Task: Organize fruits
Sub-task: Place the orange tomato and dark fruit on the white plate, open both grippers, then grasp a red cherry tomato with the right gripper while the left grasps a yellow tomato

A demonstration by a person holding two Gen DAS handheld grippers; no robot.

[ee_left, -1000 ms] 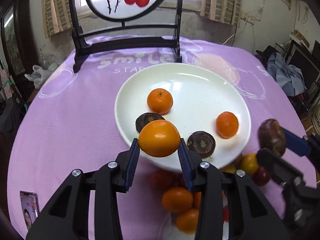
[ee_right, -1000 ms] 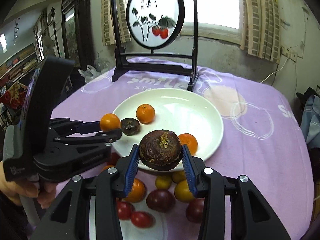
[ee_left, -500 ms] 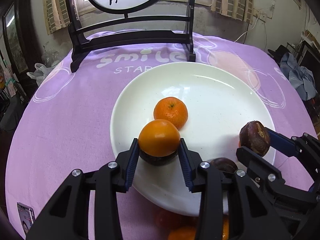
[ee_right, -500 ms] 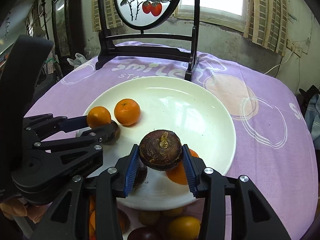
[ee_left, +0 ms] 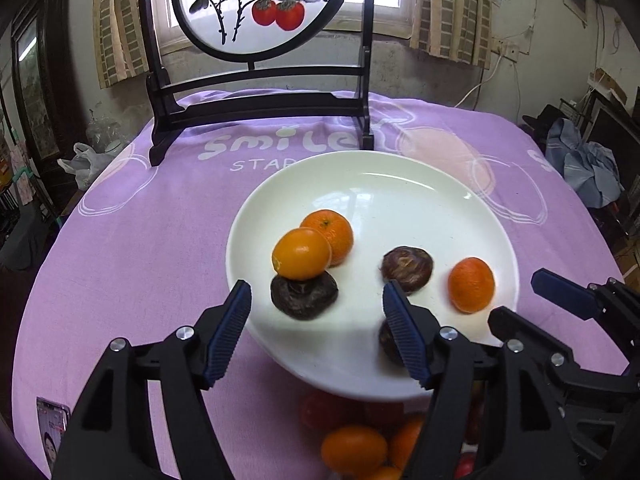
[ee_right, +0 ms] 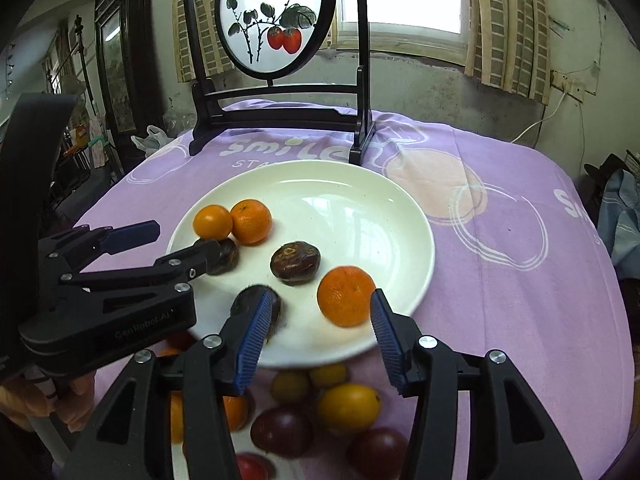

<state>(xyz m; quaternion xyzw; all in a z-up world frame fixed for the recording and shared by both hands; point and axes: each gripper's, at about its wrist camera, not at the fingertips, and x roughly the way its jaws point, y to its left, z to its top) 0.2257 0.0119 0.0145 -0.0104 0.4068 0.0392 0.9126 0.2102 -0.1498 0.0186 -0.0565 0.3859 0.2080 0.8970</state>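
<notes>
A white plate (ee_left: 400, 184) (ee_right: 380, 208) on the purple cloth holds fruit. My left gripper (ee_left: 316, 328) is open and empty; just beyond it a smooth orange (ee_left: 302, 254) rests against a dark water chestnut (ee_left: 304, 294) and a mandarin (ee_left: 330, 234). My right gripper (ee_right: 316, 330) is open and empty; a dark chestnut (ee_right: 256, 304), blurred, lies by its left finger. Another chestnut (ee_right: 295, 262) and a mandarin (ee_right: 346, 296) lie ahead of it. The right gripper also shows in the left wrist view (ee_left: 532, 300).
A pile of loose fruit, orange, yellow, red and dark purple (ee_right: 320, 412) (ee_left: 356, 444), lies on the cloth in front of the plate. A black-framed round painted screen (ee_left: 260, 80) stands behind the plate. A phone (ee_left: 50, 424) lies at the near left.
Both grippers have opened. The left let go of the orange, which now sits on the plate by a chestnut. The right let go of its chestnut onto the plate.
</notes>
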